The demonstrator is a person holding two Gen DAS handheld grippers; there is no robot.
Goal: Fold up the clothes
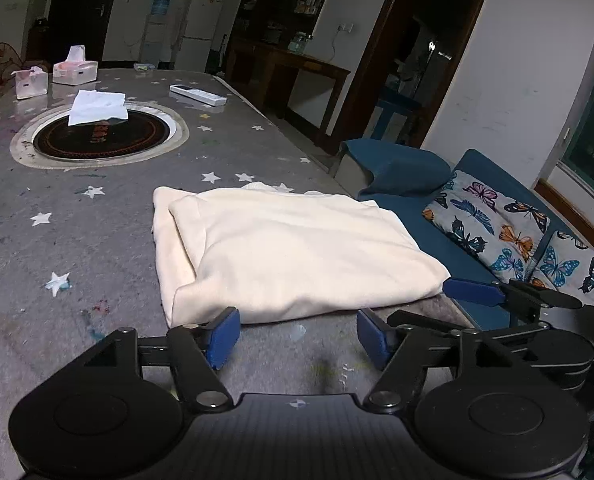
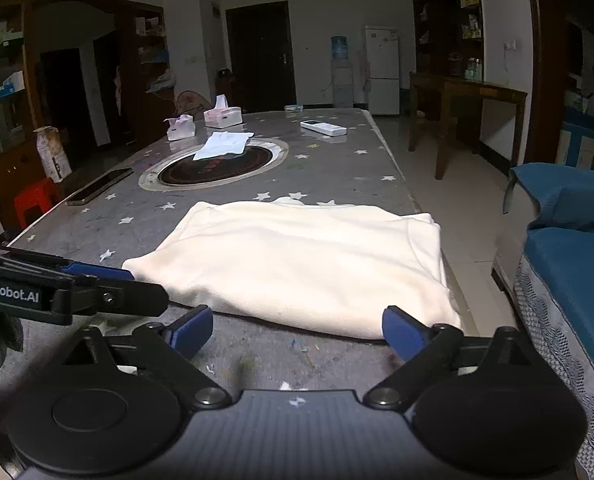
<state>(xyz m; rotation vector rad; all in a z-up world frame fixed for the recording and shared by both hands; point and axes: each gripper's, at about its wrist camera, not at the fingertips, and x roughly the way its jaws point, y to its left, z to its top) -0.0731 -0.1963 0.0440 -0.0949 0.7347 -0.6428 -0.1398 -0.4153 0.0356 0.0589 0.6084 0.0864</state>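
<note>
A long table [image 2: 337, 168] under a grey cover printed with white stars carries everything. Seen from the right wrist view, a folded cream garment [image 2: 309, 264] lies flat at the near end, its right edge at the table's edge. At 12 o'clock from it sits a round dark inset hotplate [image 2: 217, 166] with a white cloth [image 2: 223, 145] lying partly over its far rim. Two tissue boxes [image 2: 201, 121] stand beyond at 11 o'clock, a white remote [image 2: 323, 128] at 1 o'clock, a dark phone [image 2: 99, 186] at 10 o'clock along the left edge.
</note>
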